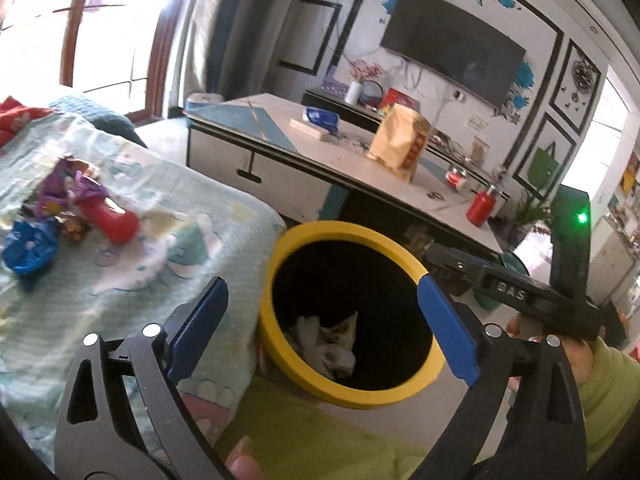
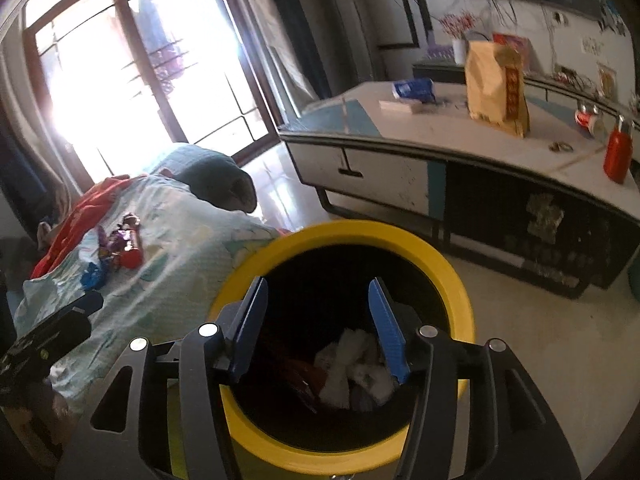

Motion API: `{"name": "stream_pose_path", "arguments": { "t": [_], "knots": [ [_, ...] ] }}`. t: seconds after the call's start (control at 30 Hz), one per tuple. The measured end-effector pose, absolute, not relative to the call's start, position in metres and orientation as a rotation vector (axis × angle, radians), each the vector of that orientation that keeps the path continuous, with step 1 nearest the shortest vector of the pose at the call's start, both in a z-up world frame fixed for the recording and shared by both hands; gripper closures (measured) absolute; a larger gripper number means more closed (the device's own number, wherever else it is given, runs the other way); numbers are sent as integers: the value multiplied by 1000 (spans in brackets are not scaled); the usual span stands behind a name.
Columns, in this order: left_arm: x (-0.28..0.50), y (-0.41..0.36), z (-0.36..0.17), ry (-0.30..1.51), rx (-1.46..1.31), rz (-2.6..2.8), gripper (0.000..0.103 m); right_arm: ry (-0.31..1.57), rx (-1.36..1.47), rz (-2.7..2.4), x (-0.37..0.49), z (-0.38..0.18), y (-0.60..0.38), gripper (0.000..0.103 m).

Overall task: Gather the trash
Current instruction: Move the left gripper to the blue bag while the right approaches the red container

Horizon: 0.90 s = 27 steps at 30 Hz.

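grippers first: the left gripper (image 1: 320,328) is spread wide with nothing between its pads, and the right gripper (image 2: 318,330) is parted too and empty, both hung over the yellow-rimmed bin (image 1: 320,236). crumpled white tissue (image 2: 352,364) and a reddish scrap can be seen at the bottom, so a drop looks freshly done. further out, a pile of candy wrappers (image 1: 68,200) is left on the pale blanket (image 1: 192,216), beside the bin. next move, probably: one gripper gets swung over to that pile and closed on a single wrapper, pinched low since the foil is crinkly. the worktop (image 2: 460,148) behind isn't involved, far as can be told.
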<state>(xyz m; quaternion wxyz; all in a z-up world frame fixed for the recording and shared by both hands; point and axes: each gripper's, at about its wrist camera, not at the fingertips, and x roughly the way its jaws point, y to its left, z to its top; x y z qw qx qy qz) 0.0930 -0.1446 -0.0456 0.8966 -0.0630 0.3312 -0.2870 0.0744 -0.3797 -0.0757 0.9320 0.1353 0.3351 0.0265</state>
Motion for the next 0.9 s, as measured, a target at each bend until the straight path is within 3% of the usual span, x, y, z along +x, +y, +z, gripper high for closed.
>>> {"name": "stream_pose_path", "arguments": {
  "t": [0.33,0.73,0.9],
  "knots": [
    [95,-109,-27,625,-168,-488,16,630,238,120,71,-54,-354,51],
    [98,-67,-13,564,-205,-365,16,587,184,231,72,-33,-306,43],
    [100,-48,-10,548,-228,-314,11,588,165,268,76,-29,-287,39]
  ]
}}
